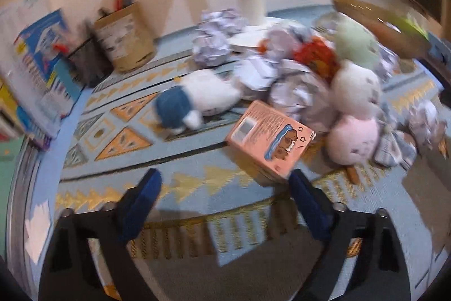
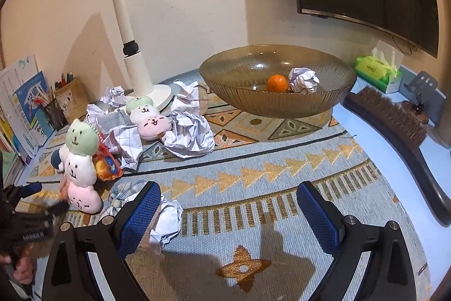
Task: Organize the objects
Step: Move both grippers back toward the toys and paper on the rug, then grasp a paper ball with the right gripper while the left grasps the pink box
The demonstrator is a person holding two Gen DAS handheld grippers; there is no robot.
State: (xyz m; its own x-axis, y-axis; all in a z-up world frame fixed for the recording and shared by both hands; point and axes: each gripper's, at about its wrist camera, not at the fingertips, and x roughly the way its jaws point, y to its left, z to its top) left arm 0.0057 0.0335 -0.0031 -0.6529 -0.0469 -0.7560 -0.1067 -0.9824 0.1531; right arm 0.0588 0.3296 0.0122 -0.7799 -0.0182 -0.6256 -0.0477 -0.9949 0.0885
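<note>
The left claw is wide open w/ nothing in it. It hangs over the patterned mat on the desk. Just past its right finger sits a pink box, tilted, w/ a cartoon animal on it. That view is blurry. Behind the box is a heap of crumpled paper, a white plush w/ a blue end lying down, and a stack of 3 round plush heads, green, white & pink.

The right claw is open too & holds nothing. A crumpled paper ball lies on the mat just by its left finger. More paper is piled near the white lamp base. A 2nd small plush stack sits in that pile.

Farther back stands a big brown glass bowl. Inside it are 1 orange and 1 paper ball, side by side. A green tissue box and a brush lie off to the right.
</note>
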